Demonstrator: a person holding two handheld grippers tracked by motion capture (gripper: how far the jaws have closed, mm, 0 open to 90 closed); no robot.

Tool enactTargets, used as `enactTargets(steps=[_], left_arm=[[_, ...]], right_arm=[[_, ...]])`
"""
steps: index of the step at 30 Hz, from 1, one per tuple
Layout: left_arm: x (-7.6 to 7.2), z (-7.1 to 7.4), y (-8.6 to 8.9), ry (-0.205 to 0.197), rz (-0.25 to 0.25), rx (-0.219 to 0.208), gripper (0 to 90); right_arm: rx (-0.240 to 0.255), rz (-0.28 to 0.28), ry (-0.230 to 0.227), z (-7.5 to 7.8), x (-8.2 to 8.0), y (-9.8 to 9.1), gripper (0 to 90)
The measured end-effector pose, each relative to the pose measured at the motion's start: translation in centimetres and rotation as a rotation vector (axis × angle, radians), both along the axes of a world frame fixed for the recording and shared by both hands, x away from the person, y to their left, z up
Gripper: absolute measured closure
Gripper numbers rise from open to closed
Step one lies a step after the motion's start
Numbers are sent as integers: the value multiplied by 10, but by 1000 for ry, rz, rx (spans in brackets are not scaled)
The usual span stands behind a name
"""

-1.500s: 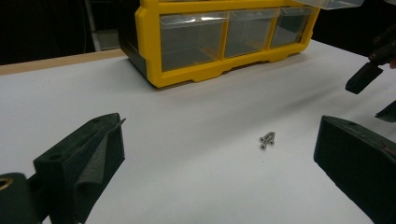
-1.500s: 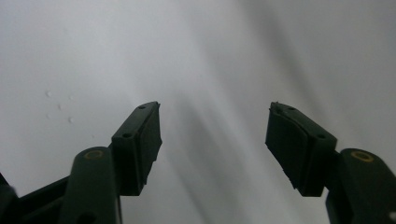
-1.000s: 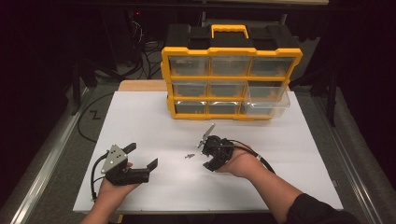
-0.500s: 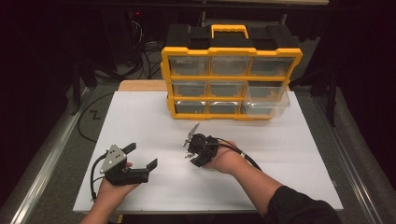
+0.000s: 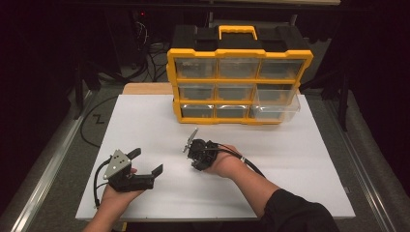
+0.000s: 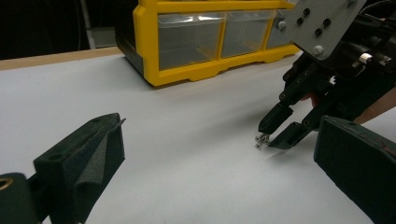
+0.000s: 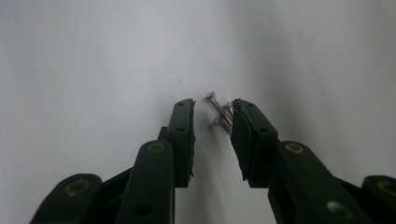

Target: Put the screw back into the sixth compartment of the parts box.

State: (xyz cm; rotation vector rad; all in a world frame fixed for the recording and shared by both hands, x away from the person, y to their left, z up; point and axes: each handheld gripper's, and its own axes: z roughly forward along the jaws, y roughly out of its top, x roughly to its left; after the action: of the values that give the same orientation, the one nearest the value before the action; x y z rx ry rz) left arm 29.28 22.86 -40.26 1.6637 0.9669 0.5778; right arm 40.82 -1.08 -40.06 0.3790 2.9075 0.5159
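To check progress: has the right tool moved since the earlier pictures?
Yes. The right tool moved left along the yellow organizer, onto the screws.

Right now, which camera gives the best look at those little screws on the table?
The right gripper view: the screws lie large and sharp between the right gripper jaws, which have just been closing. The left gripper view shows them small, at that gripper's tips. In the high view I cannot make them out.

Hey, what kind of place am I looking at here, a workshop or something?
Probably a workshop or lab bench set up for recording. A yellow parts organizer with clear drawers stands on a white table, small screws lie on it, and cables run through the dark background.
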Motion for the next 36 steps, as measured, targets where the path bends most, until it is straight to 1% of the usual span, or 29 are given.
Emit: enactTargets(steps=[1,2,3,5,6,7,8,9,10,12,13,16,18,20,21,25,30,32,34,36], left_arm=[[0,0,0,1,0,0,24],[0,0,0,0,0,0,24],[0,0,0,0,0,0,24],[0,0,0,1,-1,0,24],[0,0,0,1,-2,1,24],[0,0,0,2,0,-4,24],[0,0,0,2,-1,-3,24],[0,0,0,2,-1,-4,24],[0,0,0,2,-2,-4,24],[0,0,-1,2,-2,-3,24],[0,0,0,3,-5,4,24],[0,0,0,4,-6,3,24],[0,0,0,4,-6,4,25],[0,0,0,5,-6,4,25],[0,0,0,5,-6,4,24],[0,0,0,5,-7,4,25],[0,0,-1,5,-7,4,25],[0,0,-1,5,-8,4,25],[0,0,-1,6,-8,3,25],[0,0,-1,6,-8,4,25]], right_arm=[[3,4,-2,-1,1,0,716],[-10,4,1,0,1,1,721],[3,3,-2,-2,1,1,722],[-8,-1,0,-3,2,2,723],[0,0,-2,-4,2,2,728],[2,-3,9,-4,3,2,738],[-9,0,6,-3,3,1,746],[-16,-4,12,-2,3,1,753],[-7,-7,11,-3,3,1,760],[-15,-2,15,-3,2,0,773],[-15,-2,16,-3,2,-1,777],[-14,6,19,-3,2,0,789],[-23,3,19,-3,1,0,797],[-32,13,25,-2,0,-1,816],[-33,7,26,-2,-1,-1,824],[-41,17,31,-2,-2,-3,834],[-11,10,11,4,0,-5,834],[-18,-3,12,5,1,-7,832],[-23,2,0,5,3,-9,823],[-50,-1,-11,5,4,-11,814]])
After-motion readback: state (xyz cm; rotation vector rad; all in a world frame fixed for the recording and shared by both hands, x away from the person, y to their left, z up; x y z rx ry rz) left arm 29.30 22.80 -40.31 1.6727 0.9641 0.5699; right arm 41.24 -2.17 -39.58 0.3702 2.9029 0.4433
